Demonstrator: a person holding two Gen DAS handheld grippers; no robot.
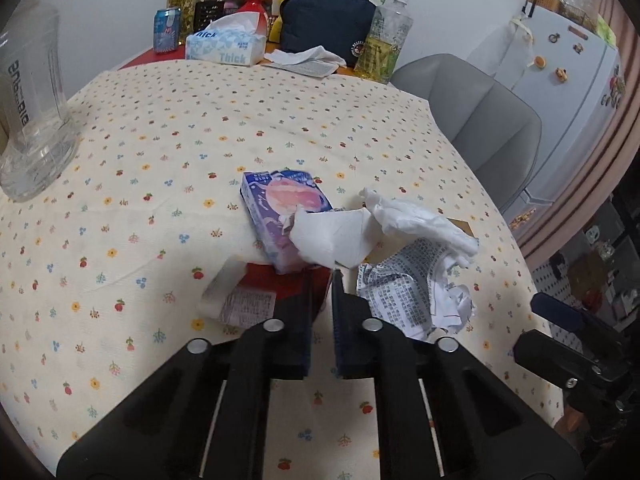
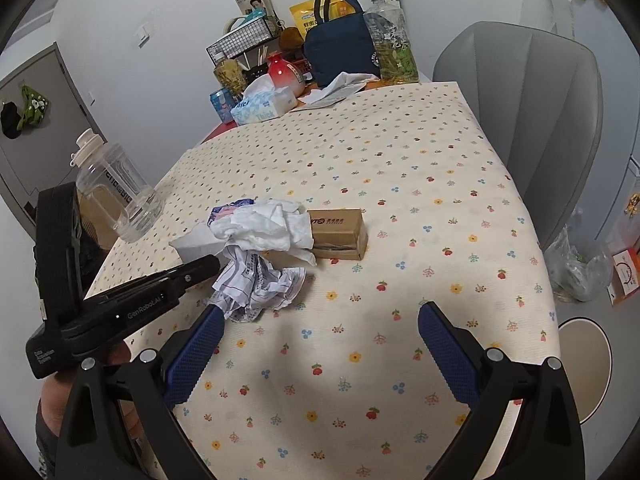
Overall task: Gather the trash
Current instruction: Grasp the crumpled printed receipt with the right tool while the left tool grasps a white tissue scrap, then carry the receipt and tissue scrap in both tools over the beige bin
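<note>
A: Left gripper (image 1: 322,276)?
B: Fingers nearly together, pinching the lower edge of a white tissue (image 1: 334,238). Tissue is lying right at the tips, partly over a purple carton (image 1: 280,208) just ahead.

A: What's crowding it?
B: Crumpled printed paper (image 1: 400,294) sitting just right of the tips, more crumpled white tissue (image 1: 424,222) ahead-right. A red wrapper (image 1: 240,298) with a printed label is lying under the left finger; label too small to read. Clear plastic bottle (image 1: 34,116) standing far left.

A: Right gripper (image 2: 320,344)?
B: Spread wide, holding nothing, hovering over the flowered cloth on the bench (image 2: 400,168). Trash pile is sitting ahead-left of it, the paper (image 2: 260,284) near its left finger. A brown cardboard box (image 2: 340,232) is touching the pile's right side, straight ahead. The left gripper's body is reaching in from the left, reading "GenRobot.AI".

A: Other writing?
B: Tissue box (image 1: 226,46) at the far end showing "Thick". Dark blue bag (image 1: 326,30), tea bottle (image 1: 384,40), blue can (image 1: 166,30) beside it, text unreadable. Grey chair (image 2: 532,120) standing off to the right.
</note>
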